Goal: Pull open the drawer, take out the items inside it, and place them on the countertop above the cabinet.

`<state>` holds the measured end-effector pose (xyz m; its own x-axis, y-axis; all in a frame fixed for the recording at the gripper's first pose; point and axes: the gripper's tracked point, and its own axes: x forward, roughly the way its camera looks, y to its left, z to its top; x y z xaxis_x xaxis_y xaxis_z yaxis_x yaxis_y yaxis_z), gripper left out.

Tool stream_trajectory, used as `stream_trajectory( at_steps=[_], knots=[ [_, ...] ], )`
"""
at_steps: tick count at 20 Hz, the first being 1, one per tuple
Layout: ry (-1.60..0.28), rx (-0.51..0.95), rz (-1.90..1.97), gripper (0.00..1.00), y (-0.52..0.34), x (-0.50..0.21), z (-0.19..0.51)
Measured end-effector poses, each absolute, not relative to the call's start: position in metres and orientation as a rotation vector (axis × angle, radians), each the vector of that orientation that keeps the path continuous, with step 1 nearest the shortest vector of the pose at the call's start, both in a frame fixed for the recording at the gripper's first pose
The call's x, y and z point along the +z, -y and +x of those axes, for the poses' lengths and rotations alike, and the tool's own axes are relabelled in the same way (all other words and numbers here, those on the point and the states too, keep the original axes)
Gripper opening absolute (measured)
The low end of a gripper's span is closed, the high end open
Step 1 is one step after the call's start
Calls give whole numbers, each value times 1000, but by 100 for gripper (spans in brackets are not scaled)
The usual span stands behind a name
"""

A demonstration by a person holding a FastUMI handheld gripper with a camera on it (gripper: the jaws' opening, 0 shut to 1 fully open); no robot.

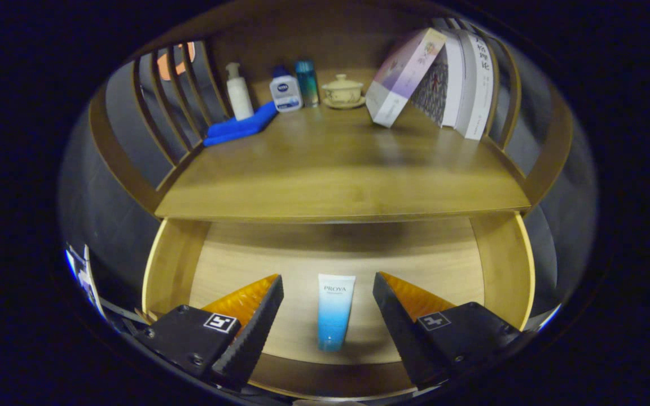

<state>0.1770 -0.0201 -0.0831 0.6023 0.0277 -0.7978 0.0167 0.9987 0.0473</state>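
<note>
Tongs (pixel 328 293) spread wide over the pulled-out drawer (pixel 170 265), holding nothing, with the tube (pixel 334 310) lying flat on the drawer floor between the two fingers, touching neither, cap end toward the drawer's near edge. Bare wood on both sides of the tube up to the drawer walls, and shadowed room behind it under the front edge of the tabletop (pixel 342 180). Front and middle of the tabletop bare; at the back a blue cloth (pixel 240 127), white pump bottle (pixel 239 93), two small bottles (pixel 294 87), lidded cup (pixel 343 90), and leaning books (pixel 432 79) at the right rail.
</note>
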Motion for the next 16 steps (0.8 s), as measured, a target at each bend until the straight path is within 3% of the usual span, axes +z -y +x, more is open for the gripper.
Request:
stream_trajectory(
  at_steps=[13,16],
  knots=[
    [-1271,-88,22,98,23,-151,160],
    [-1317,-113,45,88,26,-158,156]
  ],
)
